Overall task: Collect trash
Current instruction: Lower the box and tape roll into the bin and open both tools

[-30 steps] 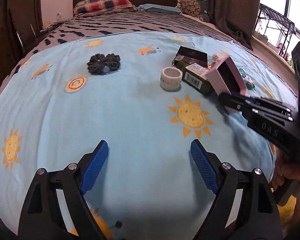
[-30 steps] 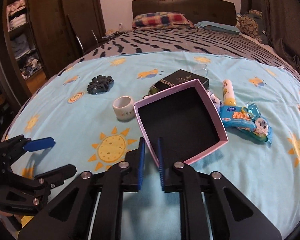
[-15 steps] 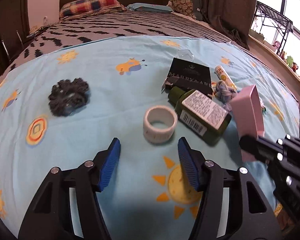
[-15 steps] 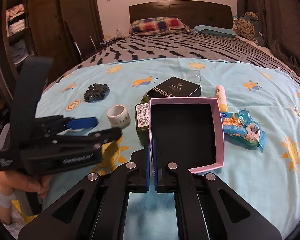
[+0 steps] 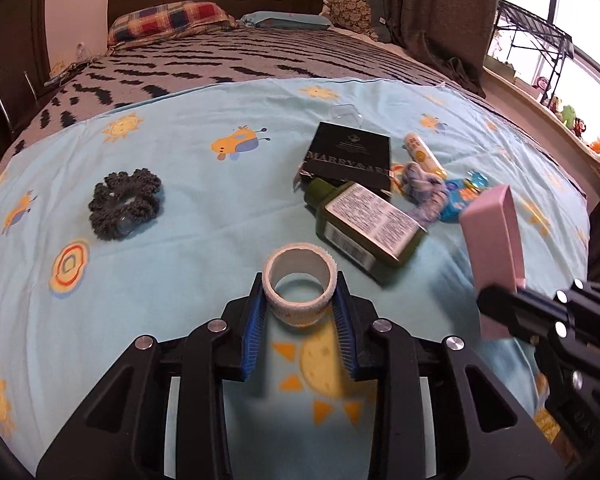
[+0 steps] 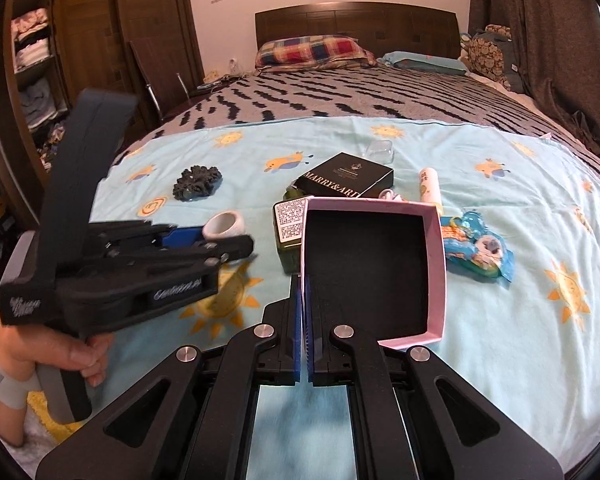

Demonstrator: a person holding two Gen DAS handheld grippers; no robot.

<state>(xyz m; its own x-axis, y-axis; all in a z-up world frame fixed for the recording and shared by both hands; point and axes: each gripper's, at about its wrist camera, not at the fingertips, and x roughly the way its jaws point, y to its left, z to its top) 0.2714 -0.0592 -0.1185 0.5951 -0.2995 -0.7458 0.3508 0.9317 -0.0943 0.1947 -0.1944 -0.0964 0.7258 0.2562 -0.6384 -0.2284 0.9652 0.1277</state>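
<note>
My left gripper [image 5: 299,312] is shut on a white tape roll [image 5: 299,285] on the light blue bedsheet; the roll also shows in the right wrist view [image 6: 225,225], between the left gripper's blue pads. My right gripper [image 6: 303,312] is shut on the left wall of an open pink box [image 6: 370,268] with a black inside, held just above the sheet. In the left wrist view the pink box [image 5: 496,232] stands to the right of the roll. A green bottle [image 5: 366,226], a black box [image 5: 350,156], a white tube [image 5: 422,152] and a blue snack wrapper [image 6: 476,250] lie behind.
A dark crocheted scrunchie [image 5: 125,202] lies at the left on the sheet. A clear plastic piece [image 5: 344,114] lies behind the black box. Pillows and a dark headboard [image 6: 356,24] are at the far end. A wardrobe [image 6: 32,60] stands left; a window [image 5: 560,60] is right.
My left gripper moved forward to the tape roll and closed on it. My right gripper stayed shut on the pink box, which turned squarer to the camera.
</note>
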